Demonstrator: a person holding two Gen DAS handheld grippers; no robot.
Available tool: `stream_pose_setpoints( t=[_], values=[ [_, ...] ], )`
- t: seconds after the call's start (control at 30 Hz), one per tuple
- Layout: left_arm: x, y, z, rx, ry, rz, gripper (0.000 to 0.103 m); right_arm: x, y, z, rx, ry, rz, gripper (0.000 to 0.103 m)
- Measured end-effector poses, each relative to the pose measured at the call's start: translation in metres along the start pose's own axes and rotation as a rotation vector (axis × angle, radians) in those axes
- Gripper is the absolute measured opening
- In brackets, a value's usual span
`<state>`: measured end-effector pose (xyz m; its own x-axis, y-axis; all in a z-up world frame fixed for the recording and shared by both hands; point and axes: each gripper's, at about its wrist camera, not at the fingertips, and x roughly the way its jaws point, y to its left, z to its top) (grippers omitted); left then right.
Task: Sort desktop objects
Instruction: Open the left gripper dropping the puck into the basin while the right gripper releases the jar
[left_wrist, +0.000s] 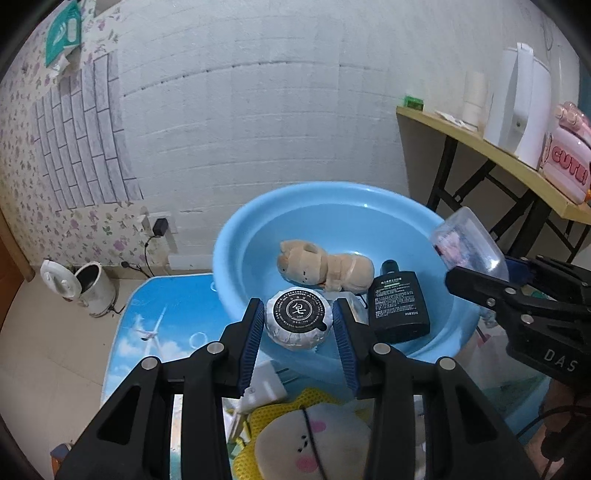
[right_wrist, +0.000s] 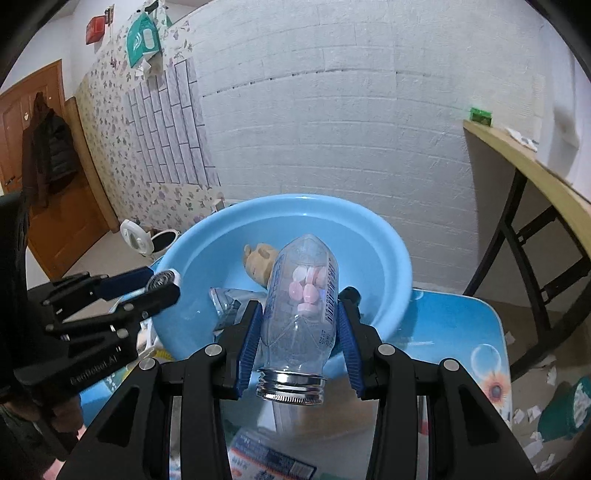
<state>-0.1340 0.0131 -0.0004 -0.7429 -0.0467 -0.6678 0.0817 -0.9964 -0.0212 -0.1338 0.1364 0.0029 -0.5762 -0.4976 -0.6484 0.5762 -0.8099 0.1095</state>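
My left gripper (left_wrist: 298, 325) is shut on a round soap in white wrap with a black label (left_wrist: 297, 322), held over the near rim of the blue basin (left_wrist: 236, 236). In the basin lie a tan plush toy (left_wrist: 325, 266) and a black bottle (left_wrist: 399, 308). My right gripper (right_wrist: 300, 325) is shut on a clear plastic bottle with pink tablets (right_wrist: 301, 314), metal cap toward the camera, above the basin's (right_wrist: 388, 251) near rim. The right gripper also shows in the left wrist view (left_wrist: 476, 280), and the left gripper in the right wrist view (right_wrist: 155, 286).
The basin stands on a blue-printed table (left_wrist: 155, 325). A yellow and white plush (left_wrist: 310, 439) and a white charger (left_wrist: 264, 384) lie below my left gripper. A wooden side table (left_wrist: 480, 136) with a white appliance stands to the right. A kettle (left_wrist: 94, 291) sits on the floor.
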Motion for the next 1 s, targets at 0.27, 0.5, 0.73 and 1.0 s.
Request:
stream_pose_setpoints(
  t=[0.27,0.5,0.73,1.0],
  values=[
    [0.009,-0.006,-0.001,0.029,0.000,-0.002,0.038,0.019,-0.003,-0.007,0.006,0.040,0.008,0.037],
    [0.008,-0.008,-0.001,0.029,0.005,-0.006,0.039,0.018,-0.005,-0.009,-0.004,0.036,0.012,0.037],
    [0.001,-0.014,-0.005,0.041,0.009,-0.014,0.041,0.008,-0.007,-0.012,-0.010,0.031,0.010,0.037],
    [-0.009,-0.016,-0.007,0.048,0.024,-0.020,0.065,-0.008,-0.001,-0.018,-0.054,0.024,-0.013,0.051]
  ],
)
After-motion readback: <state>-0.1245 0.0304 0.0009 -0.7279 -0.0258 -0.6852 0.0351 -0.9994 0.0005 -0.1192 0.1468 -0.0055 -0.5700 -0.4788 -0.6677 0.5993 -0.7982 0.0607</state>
